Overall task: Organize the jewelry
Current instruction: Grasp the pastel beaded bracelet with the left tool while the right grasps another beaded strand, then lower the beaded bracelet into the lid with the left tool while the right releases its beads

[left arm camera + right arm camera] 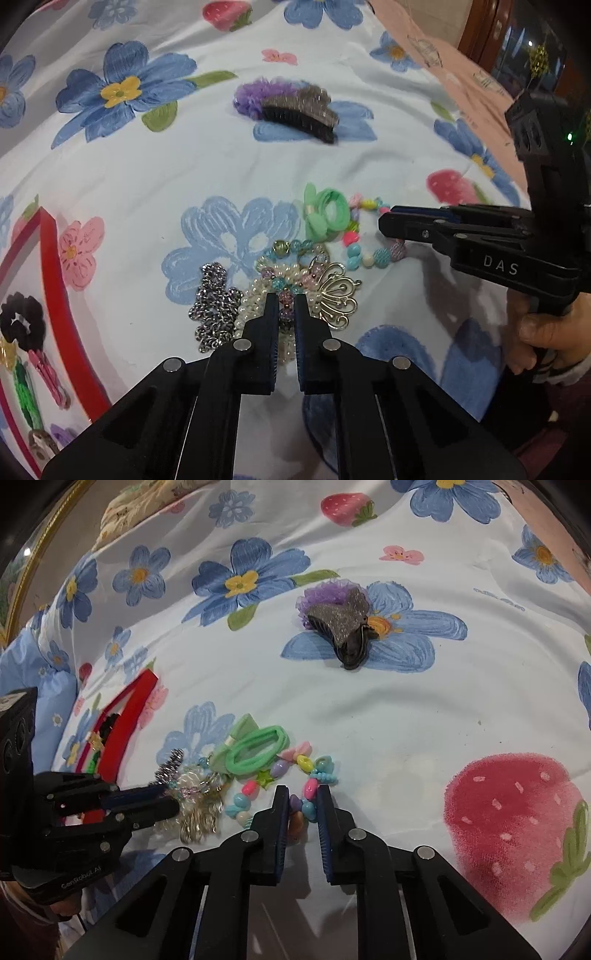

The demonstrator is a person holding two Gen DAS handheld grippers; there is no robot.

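On the bed sheet (pixel 122 177), right by my L gripper (pixel 286 301), sits the jewelry pile (pixel 280 295): a pearl bracelet (pixel 255 306), a gold charm (pixel 338 295) and a silver chain (pixel 214 306), all bunched up and touching. My L jaws are nearly together around a purple bead strand (pixel 286 299) on top of the pile, but I can't tell if they pinch it yet.

Just beside that lies a bright bead bracelet (pixel 258 794). My R gripper (pixel 303 794) is down on it, jaws a bit apart w/ beads between them, not squeezed as far as I can see. A green hair tie (pixel 255 751) touches the bracelet.

Step now, I think: picking pieces out of the pile. Next I need to squeeze, lift slow so nothing tangles, and carry to the red tray (pixel 55 280) on the L, which already holds some bits. Far off, a glitter hair clip (pixel 341 627) waits.
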